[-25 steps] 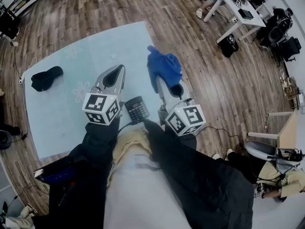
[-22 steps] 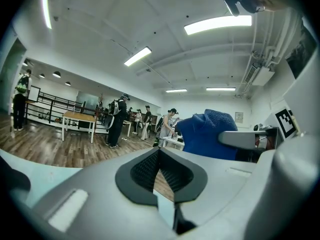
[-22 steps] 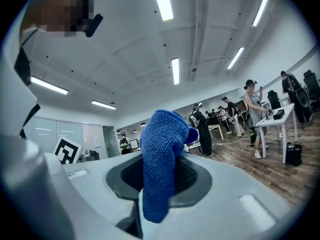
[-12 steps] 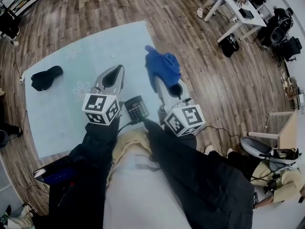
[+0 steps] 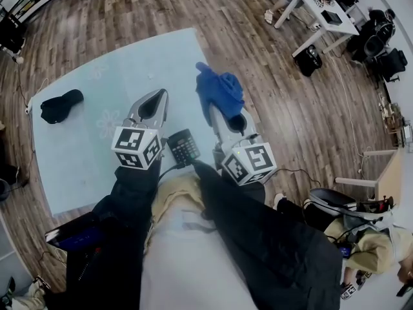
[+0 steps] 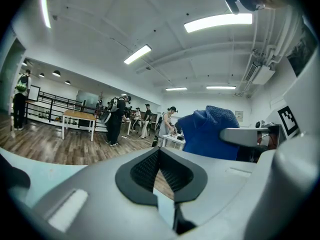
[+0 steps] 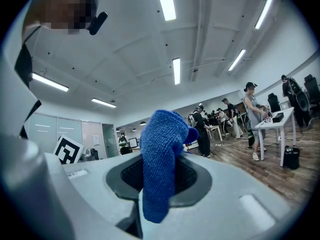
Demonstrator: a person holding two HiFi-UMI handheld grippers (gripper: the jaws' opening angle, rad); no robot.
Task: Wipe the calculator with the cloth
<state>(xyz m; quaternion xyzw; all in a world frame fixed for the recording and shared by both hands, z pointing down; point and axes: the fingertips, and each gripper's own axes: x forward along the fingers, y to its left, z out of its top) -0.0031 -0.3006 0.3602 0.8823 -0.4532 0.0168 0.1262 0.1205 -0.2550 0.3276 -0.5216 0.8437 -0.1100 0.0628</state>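
**Cloth in my right claw, calculator down between the two**

My right claw (image 5: 227, 116) is clamped on the blue cloth (image 5: 221, 89), which bunches up above the tips, out over the pale counter (image 5: 77, 154). My left claw (image 5: 160, 95) is narrow, tips together, with nothing between them. The calculator (image 5: 183, 146) lies flat near the counter's near edge, between the two claws, and the cloth is not touching it. A black bundle (image 5: 59, 104) sits far off on the left.

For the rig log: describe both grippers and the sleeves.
Left gripper and right gripper are light grey, tapering shells with black textured pads. Each carries a white cube with black square markers. Both sleeves are black.
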